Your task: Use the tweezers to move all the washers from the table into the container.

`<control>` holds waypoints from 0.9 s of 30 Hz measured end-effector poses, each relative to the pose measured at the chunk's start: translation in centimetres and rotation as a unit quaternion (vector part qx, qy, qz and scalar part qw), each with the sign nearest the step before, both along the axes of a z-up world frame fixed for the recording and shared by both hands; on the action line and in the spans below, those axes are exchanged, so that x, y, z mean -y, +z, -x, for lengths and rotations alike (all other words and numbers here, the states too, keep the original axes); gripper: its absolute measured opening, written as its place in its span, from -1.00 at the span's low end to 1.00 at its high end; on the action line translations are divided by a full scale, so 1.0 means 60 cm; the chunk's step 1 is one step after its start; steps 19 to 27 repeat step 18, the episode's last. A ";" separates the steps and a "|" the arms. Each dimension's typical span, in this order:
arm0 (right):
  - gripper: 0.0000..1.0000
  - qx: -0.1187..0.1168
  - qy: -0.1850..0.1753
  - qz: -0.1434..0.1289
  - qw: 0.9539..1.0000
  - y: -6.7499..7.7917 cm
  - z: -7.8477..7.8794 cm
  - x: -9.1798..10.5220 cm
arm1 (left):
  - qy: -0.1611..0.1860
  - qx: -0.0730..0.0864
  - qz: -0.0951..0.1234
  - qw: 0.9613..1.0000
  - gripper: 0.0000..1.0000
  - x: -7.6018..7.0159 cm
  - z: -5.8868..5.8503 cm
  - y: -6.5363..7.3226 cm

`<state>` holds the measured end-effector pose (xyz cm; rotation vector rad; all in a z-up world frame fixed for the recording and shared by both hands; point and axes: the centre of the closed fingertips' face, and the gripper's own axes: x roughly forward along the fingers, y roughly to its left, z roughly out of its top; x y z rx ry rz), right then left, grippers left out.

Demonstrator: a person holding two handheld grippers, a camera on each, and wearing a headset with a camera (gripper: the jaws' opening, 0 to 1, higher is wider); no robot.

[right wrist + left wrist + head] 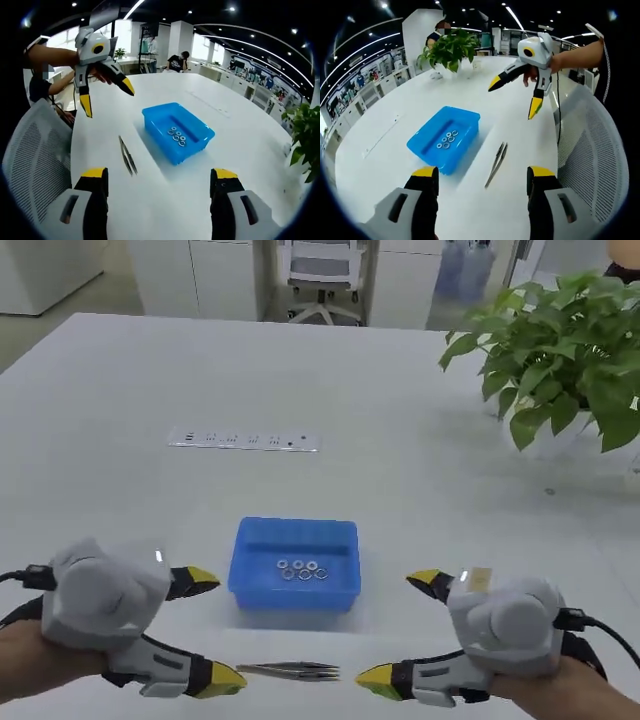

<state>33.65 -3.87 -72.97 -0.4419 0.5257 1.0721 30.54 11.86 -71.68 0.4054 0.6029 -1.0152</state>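
Here, the left claw [218, 630] and the right claw [395, 628] both hang released, jaws spread wide and empty, over the near edge of the white counter [420, 480]. Between them the metal tweezers [290, 671] lie flat on the counter. Just beyond the tweezers sits the blue container [297, 527], with several silver washers [302, 569] clustered on its floor. Farther back lie a white power strip [243, 440] and, to the right, a leafy potted plant [560, 350].

Left gripper [217, 628] and right gripper [395, 628] hover apart, jaws spread wide.
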 end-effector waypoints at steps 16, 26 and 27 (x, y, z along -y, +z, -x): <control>1.00 0.001 -0.007 -0.026 1.000 0.014 0.015 0.024 | 0.020 0.026 0.042 0.999 0.98 0.001 0.002 0.032; 1.00 0.002 -0.002 -0.023 1.000 0.013 0.017 0.024 | 0.016 0.028 0.038 0.999 0.98 0.001 0.003 0.032; 1.00 0.002 -0.002 -0.023 1.000 0.013 0.017 0.024 | 0.016 0.028 0.038 0.999 0.98 0.001 0.003 0.032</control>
